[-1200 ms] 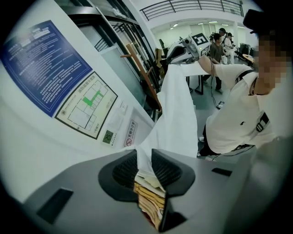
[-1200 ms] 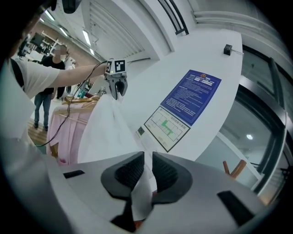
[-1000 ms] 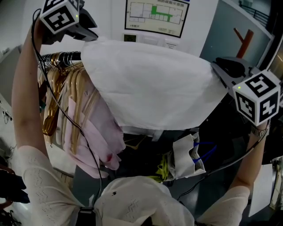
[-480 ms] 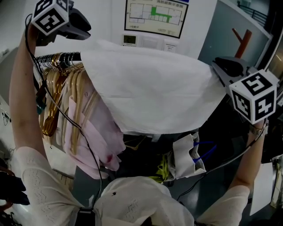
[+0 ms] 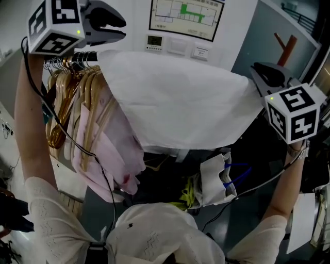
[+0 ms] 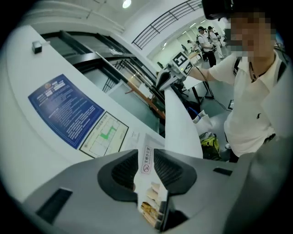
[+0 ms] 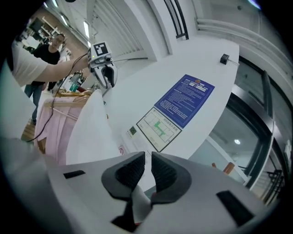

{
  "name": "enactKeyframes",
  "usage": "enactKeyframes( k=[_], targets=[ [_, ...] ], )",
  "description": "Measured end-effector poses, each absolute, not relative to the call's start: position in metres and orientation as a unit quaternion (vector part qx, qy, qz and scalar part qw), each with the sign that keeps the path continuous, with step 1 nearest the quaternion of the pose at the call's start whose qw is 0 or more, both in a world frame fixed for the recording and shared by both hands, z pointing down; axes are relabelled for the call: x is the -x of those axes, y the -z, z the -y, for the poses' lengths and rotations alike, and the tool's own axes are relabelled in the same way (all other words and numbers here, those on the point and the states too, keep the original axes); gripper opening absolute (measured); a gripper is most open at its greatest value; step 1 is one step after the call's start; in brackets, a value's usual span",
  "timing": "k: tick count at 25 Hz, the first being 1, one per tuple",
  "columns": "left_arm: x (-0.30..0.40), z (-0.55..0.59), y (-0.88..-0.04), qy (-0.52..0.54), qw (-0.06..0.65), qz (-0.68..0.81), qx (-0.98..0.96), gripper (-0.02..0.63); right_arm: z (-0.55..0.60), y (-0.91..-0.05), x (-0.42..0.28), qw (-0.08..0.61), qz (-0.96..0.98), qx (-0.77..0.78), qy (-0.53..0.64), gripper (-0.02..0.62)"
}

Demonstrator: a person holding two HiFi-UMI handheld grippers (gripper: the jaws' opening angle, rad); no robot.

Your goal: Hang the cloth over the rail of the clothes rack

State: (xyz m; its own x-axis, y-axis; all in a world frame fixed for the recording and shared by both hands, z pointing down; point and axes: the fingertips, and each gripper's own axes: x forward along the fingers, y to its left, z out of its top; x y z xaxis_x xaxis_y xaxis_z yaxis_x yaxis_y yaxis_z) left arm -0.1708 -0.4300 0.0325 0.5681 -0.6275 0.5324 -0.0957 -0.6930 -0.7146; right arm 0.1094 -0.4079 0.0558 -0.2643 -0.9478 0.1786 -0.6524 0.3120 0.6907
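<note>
A white cloth [image 5: 180, 98] lies draped over the black rail [image 5: 72, 59] of the clothes rack and spreads toward the right. My left gripper [image 5: 121, 28] hovers open just above the cloth's left corner without touching it. In the left gripper view the jaws [image 6: 146, 157] frame only wall and hangers, and the cloth [image 6: 181, 123] stretches away beyond them. My right gripper [image 5: 256, 75] holds the cloth's right corner up at rail height. Its jaws [image 7: 147, 157] are closing, with a fold of cloth pinched deep between the pads.
Gold hangers [image 5: 62, 103] with pink garments [image 5: 113, 149] crowd the rail's left part under the cloth. Bags [image 5: 216, 180] lie on the floor below. A wall with a floor plan [image 5: 185, 15] stands right behind the rail. My own body [image 6: 247, 91] is close to the rack.
The left gripper has come off the cloth's left corner, opened and risen slightly above it. The cloth stays on the rail. The right gripper has barely moved.
</note>
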Motion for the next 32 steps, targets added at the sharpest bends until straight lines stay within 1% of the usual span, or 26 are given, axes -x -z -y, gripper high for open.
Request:
enactKeyframes(
  k=[3,5,6,8,12,17,21,25,29,32],
  targets=[
    [0.155,0.411,-0.034,0.358,0.362,-0.278,0.815,0.109,0.408,-0.055,-0.109,0.287,0.743,-0.543,0.265,0.058],
    [0.157,0.410,-0.029,0.322,0.375,-0.374,0.785,0.109,0.408,-0.053,-0.106,0.281,0.739,-0.546,0.277,0.059],
    [0.160,0.410,-0.027,0.297,0.369,-0.423,0.772,0.109,0.407,-0.053,-0.105,0.278,0.739,-0.545,0.281,0.060],
    [0.163,0.401,-0.027,0.239,0.342,-0.492,0.764,0.109,0.405,-0.053,-0.103,0.275,0.741,-0.543,0.284,0.060],
    [0.170,0.379,-0.043,0.140,0.306,-0.573,0.747,0.109,0.404,-0.050,-0.107,0.253,0.745,-0.550,0.281,0.060],
    [0.194,0.371,-0.089,0.020,0.183,-0.613,0.769,0.109,0.397,-0.044,-0.106,0.224,0.775,-0.528,0.267,0.060],
    [0.215,0.376,-0.111,0.004,0.136,-0.647,0.751,0.117,0.379,-0.036,-0.105,0.211,0.774,-0.521,0.291,0.061],
    [0.213,0.376,-0.133,-0.032,0.083,-0.636,0.767,0.129,0.344,-0.030,-0.104,0.164,0.769,-0.537,0.305,0.075],
    [0.214,0.382,-0.161,-0.079,0.020,-0.640,0.764,0.128,0.321,-0.064,-0.100,0.114,0.803,-0.525,0.258,0.094],
    [0.225,0.389,-0.173,-0.097,0.000,-0.662,0.743,0.127,0.318,-0.096,-0.114,0.091,0.811,-0.538,0.208,0.095]
  ],
)
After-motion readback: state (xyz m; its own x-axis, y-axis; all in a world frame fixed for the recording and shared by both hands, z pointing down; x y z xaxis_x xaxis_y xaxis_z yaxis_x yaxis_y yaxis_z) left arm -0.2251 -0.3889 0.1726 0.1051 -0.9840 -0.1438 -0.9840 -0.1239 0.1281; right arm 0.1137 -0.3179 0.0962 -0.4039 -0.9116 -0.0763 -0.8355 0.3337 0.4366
